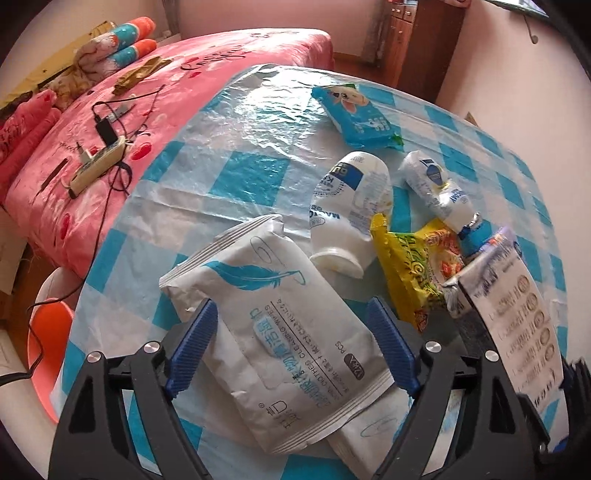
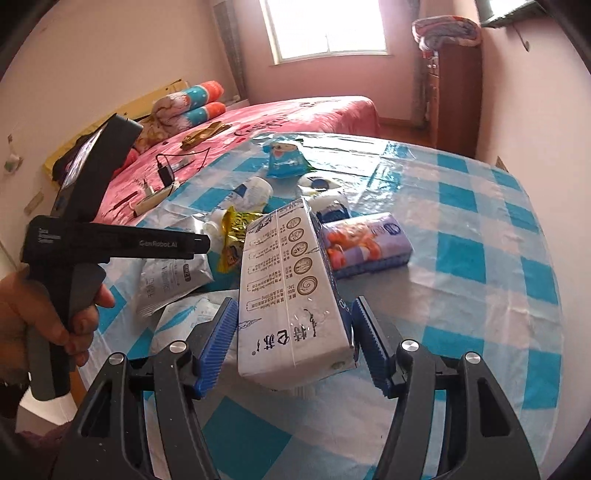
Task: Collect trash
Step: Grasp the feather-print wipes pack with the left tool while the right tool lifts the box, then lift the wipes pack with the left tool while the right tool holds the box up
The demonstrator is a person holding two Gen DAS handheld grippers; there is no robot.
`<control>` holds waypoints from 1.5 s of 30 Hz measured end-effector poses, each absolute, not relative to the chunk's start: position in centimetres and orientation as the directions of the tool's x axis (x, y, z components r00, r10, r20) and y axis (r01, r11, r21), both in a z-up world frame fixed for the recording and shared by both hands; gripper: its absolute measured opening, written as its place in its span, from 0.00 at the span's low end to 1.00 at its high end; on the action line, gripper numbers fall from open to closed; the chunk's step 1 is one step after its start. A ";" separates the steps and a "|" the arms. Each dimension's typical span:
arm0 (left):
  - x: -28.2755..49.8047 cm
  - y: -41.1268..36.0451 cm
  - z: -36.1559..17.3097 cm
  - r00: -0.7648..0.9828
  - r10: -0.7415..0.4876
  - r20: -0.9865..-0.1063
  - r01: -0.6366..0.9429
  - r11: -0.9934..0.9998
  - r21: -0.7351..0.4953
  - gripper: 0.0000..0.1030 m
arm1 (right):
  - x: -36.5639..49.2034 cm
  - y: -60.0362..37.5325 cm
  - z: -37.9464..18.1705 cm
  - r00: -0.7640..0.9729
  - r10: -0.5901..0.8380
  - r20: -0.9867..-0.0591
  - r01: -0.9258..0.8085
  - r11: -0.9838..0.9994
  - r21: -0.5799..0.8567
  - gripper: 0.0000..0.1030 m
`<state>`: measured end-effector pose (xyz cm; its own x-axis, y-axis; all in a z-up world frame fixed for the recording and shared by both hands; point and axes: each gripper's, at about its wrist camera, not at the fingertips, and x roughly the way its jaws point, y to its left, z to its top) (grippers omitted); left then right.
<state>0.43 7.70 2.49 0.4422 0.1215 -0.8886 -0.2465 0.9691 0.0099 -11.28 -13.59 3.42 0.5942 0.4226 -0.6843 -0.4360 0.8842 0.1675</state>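
Right gripper [image 2: 291, 341] clamps a white milk carton [image 2: 291, 295], tilted above the checked tablecloth [image 2: 480, 258]. Left gripper [image 1: 291, 343] gapes wide, pads astride a white wipes packet [image 1: 280, 325] lying flat, not pressing it.

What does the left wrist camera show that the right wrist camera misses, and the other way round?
Only the left wrist view shows the orange stool beside the table. Only the right wrist view shows the window, the purple tissue pack and a hand holding the left tool. Both show the milk carton, the white wipes pack, the yellow wrapper and the pink bed.
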 end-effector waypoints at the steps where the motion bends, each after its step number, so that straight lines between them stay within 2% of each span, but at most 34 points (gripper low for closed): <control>1: 0.4 7.6 2.4 0.440 0.131 -0.889 -0.254 0.967 0.017 0.83 | -11.5 -13.7 3.4 0.594 0.422 -0.685 -0.431 0.886 0.172 0.63; 6: -0.7 8.3 2.2 0.432 0.174 -0.885 -0.337 0.941 0.021 0.88 | -12.1 -13.2 3.4 0.595 0.405 -0.694 -0.425 0.892 0.156 0.63; 10: -1.1 10.2 1.1 0.430 0.097 -0.897 -0.396 0.914 -0.091 0.92 | -11.8 -13.0 3.4 0.589 0.405 -0.700 -0.422 0.892 0.161 0.63; 15: -0.3 10.0 1.1 0.420 0.073 -0.905 -0.384 0.917 -0.104 0.92 | -11.3 -12.9 3.5 0.580 0.407 -0.706 -0.420 0.892 0.170 0.65; 19: 0.6 9.0 0.9 0.426 0.091 -0.900 -0.337 0.939 -0.065 0.93 | -11.0 -12.4 3.8 0.579 0.394 -0.714 -0.412 0.897 0.161 0.76; 22: 1.1 8.9 0.7 0.445 0.103 -0.890 -0.293 0.955 -0.036 0.93 | -10.7 -11.9 4.0 0.581 0.376 -0.722 -0.411 0.901 0.139 0.79; 24: 1.1 8.8 0.7 0.463 0.104 -0.880 -0.255 0.967 -0.020 0.91 | -10.4 -11.3 3.9 0.578 0.355 -0.735 -0.411 0.904 0.114 0.84; 28: 0.5 9.3 0.9 0.502 0.084 -0.861 -0.199 0.980 -0.020 0.80 | -9.7 -10.7 3.4 0.569 0.313 -0.761 -0.400 0.913 0.077 0.85; 32: 0.2 9.8 1.1 0.519 0.043 -0.854 -0.154 0.987 -0.044 0.76 | -8.9 -10.9 2.7 0.555 0.280 -0.784 -0.375 0.925 0.065 0.87; 40: -1.1 11.8 1.3 0.555 -0.057 -0.830 -0.099 0.986 -0.135 0.74 | -7.2 -12.7 1.6 0.506 0.302 -0.808 -0.346 0.929 0.130 0.88; 45: -2.4 12.8 1.6 0.566 -0.094 -0.819 -0.061 0.986 -0.155 0.74 | -6.6 -12.7 1.2 0.498 0.300 -0.814 -0.368 0.923 0.114 0.88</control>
<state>-2.39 12.83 1.55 0.5657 -0.0941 -0.8193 -0.0607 0.9860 -0.1552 -6.65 -12.66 1.23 0.4981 0.2995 -0.8138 -0.3679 0.9228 0.1145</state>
